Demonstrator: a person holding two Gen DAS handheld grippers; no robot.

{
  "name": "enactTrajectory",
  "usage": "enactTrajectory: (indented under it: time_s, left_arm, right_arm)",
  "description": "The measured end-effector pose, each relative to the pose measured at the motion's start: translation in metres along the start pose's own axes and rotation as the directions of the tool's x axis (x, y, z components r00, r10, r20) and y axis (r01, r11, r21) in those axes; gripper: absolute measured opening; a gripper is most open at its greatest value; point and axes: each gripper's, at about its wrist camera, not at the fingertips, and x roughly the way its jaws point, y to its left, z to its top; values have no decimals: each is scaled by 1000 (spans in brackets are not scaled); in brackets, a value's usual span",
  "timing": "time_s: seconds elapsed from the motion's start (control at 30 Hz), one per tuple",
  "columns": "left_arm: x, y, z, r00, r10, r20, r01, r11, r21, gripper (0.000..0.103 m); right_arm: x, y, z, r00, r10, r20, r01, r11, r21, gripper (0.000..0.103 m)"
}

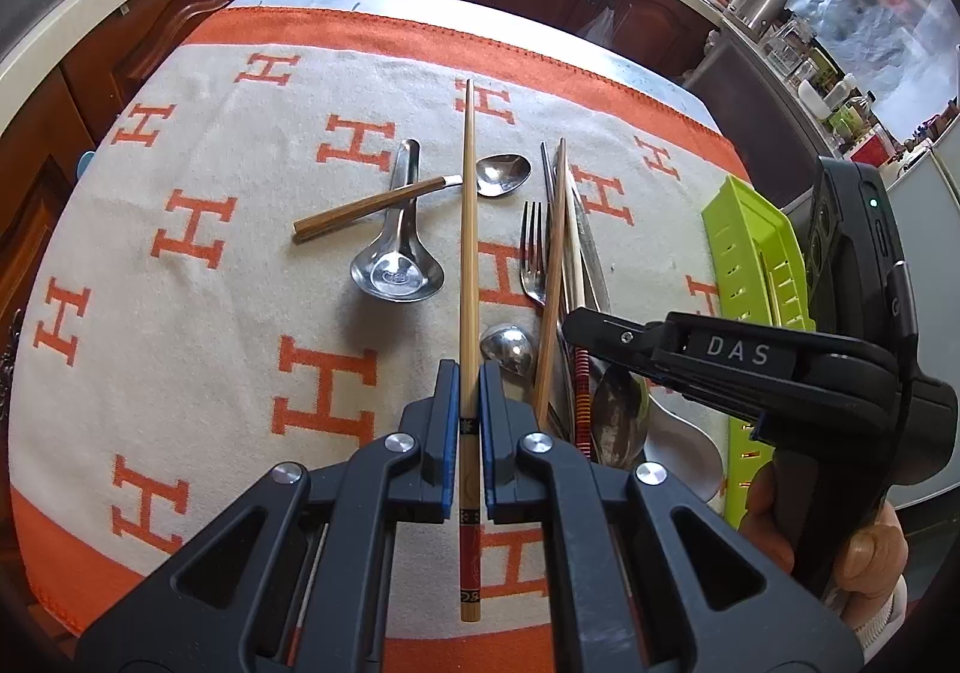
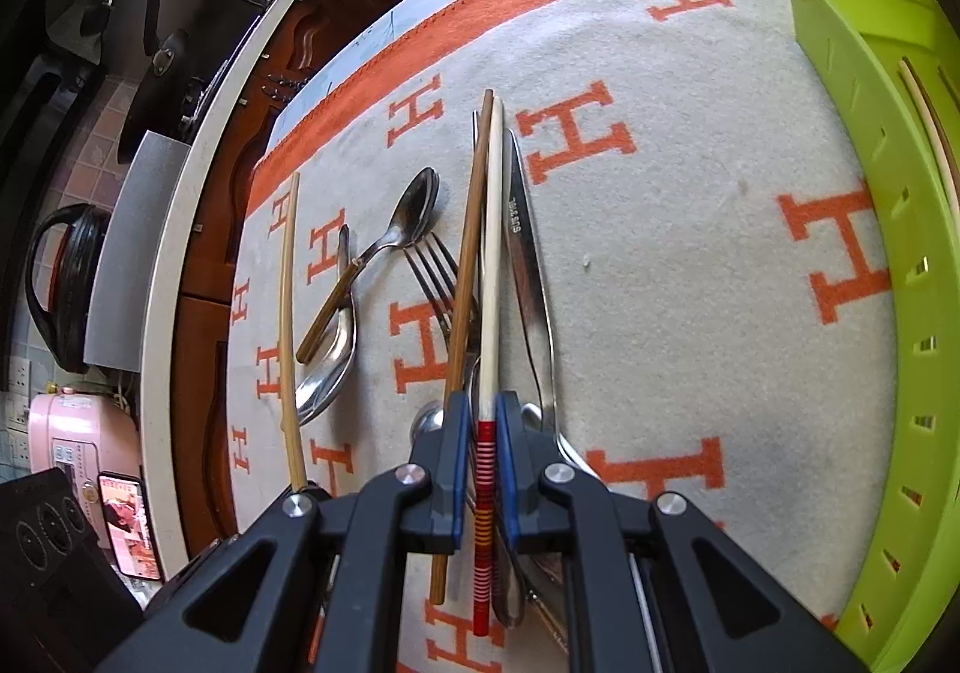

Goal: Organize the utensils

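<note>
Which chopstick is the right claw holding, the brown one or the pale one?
The pale chopstick with the red striped end, clamped in the right claw. The brown chopstick only lies alongside, outside the pads.

"DAS" on right gripper (image 1: 576,326)

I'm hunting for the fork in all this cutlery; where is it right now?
The fork lies on the orange-lettered cloth, tines away from the cameras, just left of the brown chopstick, with its handle running under the pile.

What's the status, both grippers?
Left gripper shut on bamboo chopstick. Right gripper shut on red-striped chopstick. Brown chopstick, knife, fork crowd the right grip. Green tray alongside.
</note>
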Motion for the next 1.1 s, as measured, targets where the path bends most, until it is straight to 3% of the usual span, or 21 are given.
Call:
enactTrajectory:
  time_s: [0.23, 0.5, 0.73, 0.93, 1.1]
  left_arm:
    - [-5, -2, 0, 1000, -11, 10, 11, 1000, 9, 4]
    - [-14, -23, 2, 996, -91, -15, 91, 996, 23, 4]
    - [-17, -79, 3, 983, -174, -58, 180, 978, 104, 4]
    - [-12, -148, 5, 964, -244, -103, 259, 949, 181, 4]
    - [4, -195, 2, 954, -260, -152, 289, 932, 218, 4]
  right_arm:
    - [-18, 0, -6, 998, 13, 56, -13, 1000, -14, 5]
    - [-60, -5, -16, 991, 48, 123, -45, 999, -31, 5]
    - [-108, -36, -27, 981, -41, 190, 45, 999, -18, 6]
    - [-155, -77, -32, 948, -177, 264, 180, 984, 12, 6]
    - [-170, -102, -34, 931, -237, 278, 237, 971, 35, 6]
